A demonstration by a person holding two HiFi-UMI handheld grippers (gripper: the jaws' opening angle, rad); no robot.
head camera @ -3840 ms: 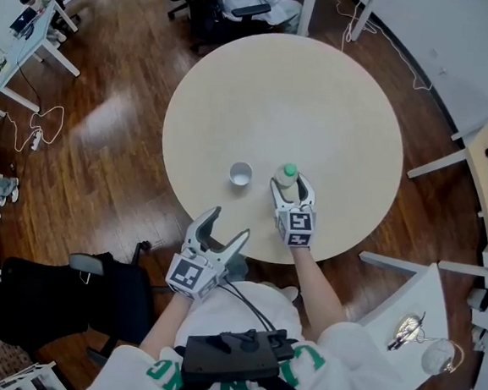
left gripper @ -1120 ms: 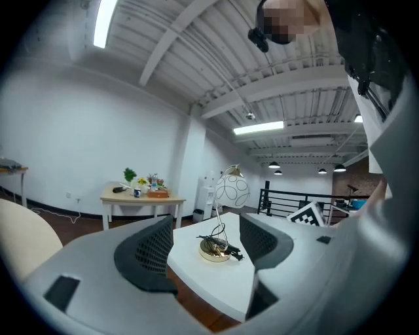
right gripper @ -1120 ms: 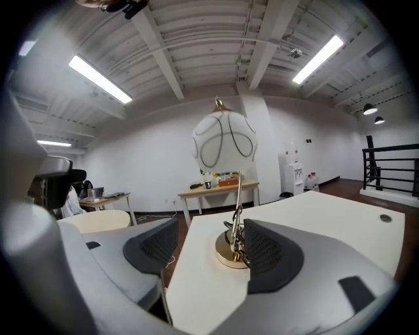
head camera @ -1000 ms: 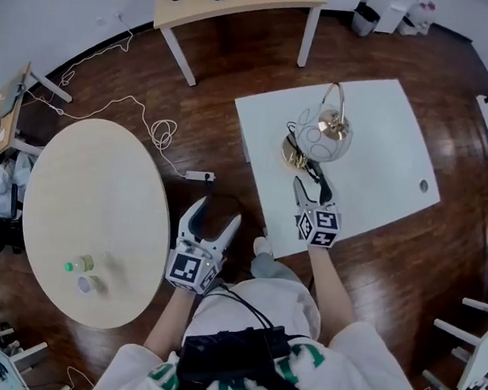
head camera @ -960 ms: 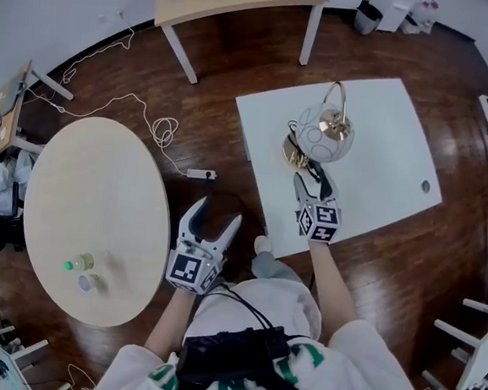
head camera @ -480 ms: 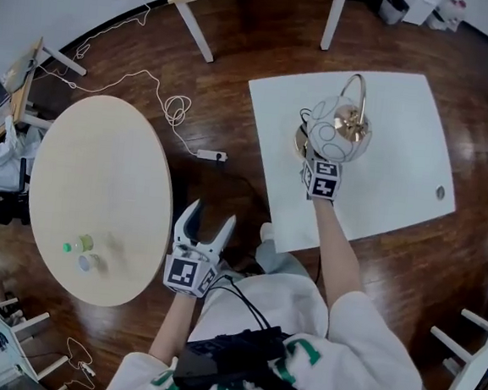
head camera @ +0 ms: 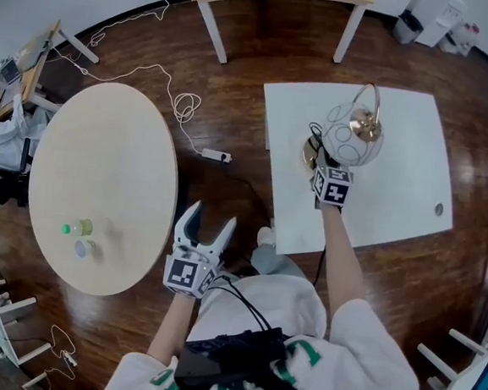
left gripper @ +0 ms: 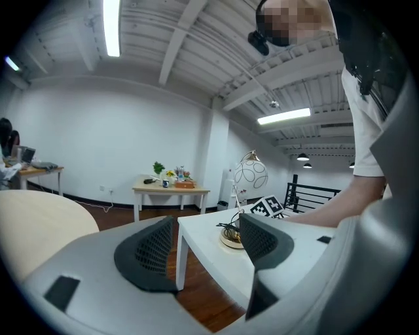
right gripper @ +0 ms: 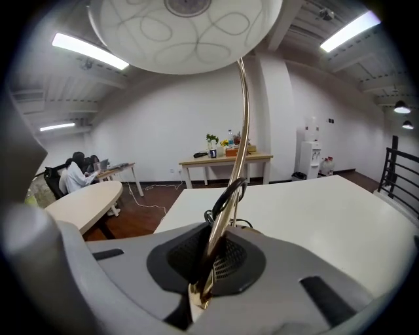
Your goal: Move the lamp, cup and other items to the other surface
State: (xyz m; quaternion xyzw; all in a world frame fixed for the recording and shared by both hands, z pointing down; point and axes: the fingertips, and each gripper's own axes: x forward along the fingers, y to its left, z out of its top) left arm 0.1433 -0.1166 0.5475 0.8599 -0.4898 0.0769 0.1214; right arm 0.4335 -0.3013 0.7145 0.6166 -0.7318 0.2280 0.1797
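Two grippers, one lamp in hand.
Our right gripper [head camera: 322, 160] is clamped tight on the gold stem of the lamp [head camera: 355, 136], standing on the white counter [head camera: 397, 195]; left gripper [head camera: 209, 217] hangs wide open and empty; cup [head camera: 81, 249] sits on the round counter [head camera: 103, 161].

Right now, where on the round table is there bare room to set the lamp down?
The round table is bare from the bottle and cup at its near end all the way to its far rim. Only that near end, where those two stand close together, is crowded. The right gripper is shut on the lamp at its stem.
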